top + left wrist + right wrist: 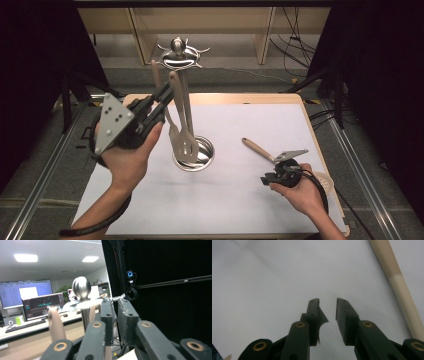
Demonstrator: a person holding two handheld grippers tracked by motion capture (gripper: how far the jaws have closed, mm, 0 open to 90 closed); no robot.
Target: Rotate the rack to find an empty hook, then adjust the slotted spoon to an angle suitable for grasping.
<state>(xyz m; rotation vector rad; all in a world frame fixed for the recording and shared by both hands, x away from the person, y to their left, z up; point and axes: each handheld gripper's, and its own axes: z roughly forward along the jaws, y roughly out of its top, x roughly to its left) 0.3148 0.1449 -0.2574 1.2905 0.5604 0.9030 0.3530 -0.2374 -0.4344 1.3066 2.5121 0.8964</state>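
Near to far, you have two tongs, one loose utensil lying flat, and one steel rack with three utensils hanging from it.

Your right hand [300, 192] rests low on the white sheet of the counter [250, 200] near its right edge, palm down, with the right tongs [267, 178] pointing left across the sheet. Their jaws stand a little apart with nothing between them. The pale wooden-handled utensil [257, 149] lies flat on the sheet just beyond the tongs, handle toward the rack. In the right gripper view its handle [402, 287] runs along the right side, clear of the jaws.

Your left hand [131, 155] is raised above the counter's left half, wrist cocked back, and aims the left tongs [167, 95] up and to the right at the hanging handles. In the left gripper view the jaws stand narrowly apart with nothing gripped, one pale handle just to their left.

The shiny steel utensil rack [186, 100], with its round base and ball top, stands near the counter's middle. The slotted steel spatula [186, 145] hangs right beside the left tongs' tips, its blade over the base. Two more wooden-handled utensils [156, 75] hang close by; I cannot tell whether the tips touch any handle.
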